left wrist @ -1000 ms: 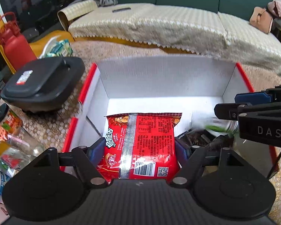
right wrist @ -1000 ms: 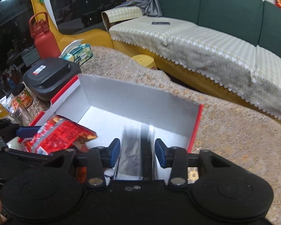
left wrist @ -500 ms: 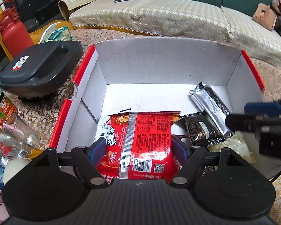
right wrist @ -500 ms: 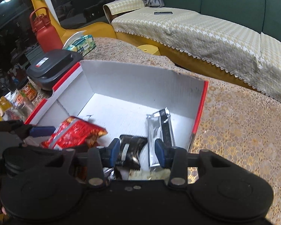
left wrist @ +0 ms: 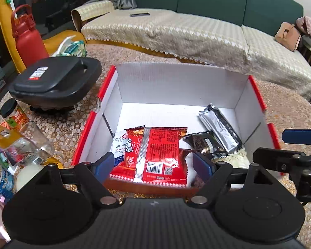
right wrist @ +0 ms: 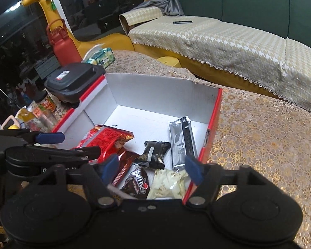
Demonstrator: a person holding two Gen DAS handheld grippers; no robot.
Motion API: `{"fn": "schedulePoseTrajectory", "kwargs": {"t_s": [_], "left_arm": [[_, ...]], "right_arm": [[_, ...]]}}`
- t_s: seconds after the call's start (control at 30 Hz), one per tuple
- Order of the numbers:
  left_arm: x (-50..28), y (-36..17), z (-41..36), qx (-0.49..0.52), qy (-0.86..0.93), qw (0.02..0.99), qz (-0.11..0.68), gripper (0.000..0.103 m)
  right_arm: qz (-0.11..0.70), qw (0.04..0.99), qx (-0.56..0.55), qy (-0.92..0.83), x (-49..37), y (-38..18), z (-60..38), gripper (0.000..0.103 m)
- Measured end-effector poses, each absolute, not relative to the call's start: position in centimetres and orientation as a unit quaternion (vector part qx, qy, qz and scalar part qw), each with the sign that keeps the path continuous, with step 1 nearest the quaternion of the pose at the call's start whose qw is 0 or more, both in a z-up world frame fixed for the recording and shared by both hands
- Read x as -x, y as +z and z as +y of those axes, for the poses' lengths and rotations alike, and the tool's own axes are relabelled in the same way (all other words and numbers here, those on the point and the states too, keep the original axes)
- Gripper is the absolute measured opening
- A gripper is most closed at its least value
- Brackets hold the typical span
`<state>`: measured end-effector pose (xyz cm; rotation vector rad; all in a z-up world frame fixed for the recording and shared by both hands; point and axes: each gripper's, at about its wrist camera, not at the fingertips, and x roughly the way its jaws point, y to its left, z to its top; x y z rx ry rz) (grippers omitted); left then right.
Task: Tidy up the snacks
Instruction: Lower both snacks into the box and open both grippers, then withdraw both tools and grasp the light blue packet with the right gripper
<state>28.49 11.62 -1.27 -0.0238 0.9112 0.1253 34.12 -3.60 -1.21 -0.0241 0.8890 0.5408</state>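
Note:
An open white box with red edges (left wrist: 241, 95) (right wrist: 161, 89) sits on the lace tablecloth. Inside lie a red snack packet (left wrist: 155, 153) (right wrist: 105, 139), a silver packet (left wrist: 219, 126) (right wrist: 181, 143), a small black packet (left wrist: 205, 143) (right wrist: 154, 154), a brown packet (right wrist: 137, 184) and a pale packet (right wrist: 169, 184). My left gripper (left wrist: 153, 166) hovers over the box's near wall. Its jaws are opening, and the red packet lies loose below them. My right gripper (right wrist: 152, 169) hangs above the near right corner with its jaws opening and nothing between them.
A black lidded container (left wrist: 54, 83), a red bottle (left wrist: 28, 35) and a tissue pack (left wrist: 73, 48) stand left of the box. A glass (left wrist: 34, 143) and jars crowd the near left. Bare tablecloth (right wrist: 259, 145) lies right of the box, and a covered sofa (left wrist: 197, 33) stands behind.
Both grippers drew back and up from the box. The right jaws opened wide, and the silver packet now lies in the box. The left jaws widened off the red packet.

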Motion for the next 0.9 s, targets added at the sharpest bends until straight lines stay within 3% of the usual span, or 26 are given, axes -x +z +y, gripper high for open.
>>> {"fn": "schedulePoseTrajectory", "kwargs": {"t_s": [0.1, 0.57, 0.63, 0.9], "left_arm": [[-27.1, -0.3, 11.5, 0.012, 0.066, 0.903, 0.425, 0.088], [-21.5, 3.1, 10.4, 0.011, 0.054, 0.922, 0.383, 0.088], [-20.9, 3.2, 10.2, 0.014, 0.049, 0.923, 0.382, 0.088], [-17.7, 2.6, 9.9, 0.022, 0.029, 0.923, 0.384, 0.088]], "right_arm": [[0.422, 0.869, 0.008, 0.260, -33.1, -0.5, -4.2, 0.079], [0.399, 0.876, 0.002, 0.272, -28.0, 1.8, -5.9, 0.091], [0.397, 0.876, 0.001, 0.273, -27.3, 1.9, -6.1, 0.096], [0.398, 0.875, 0.003, 0.274, -24.5, 1.4, -6.9, 0.101]]}}
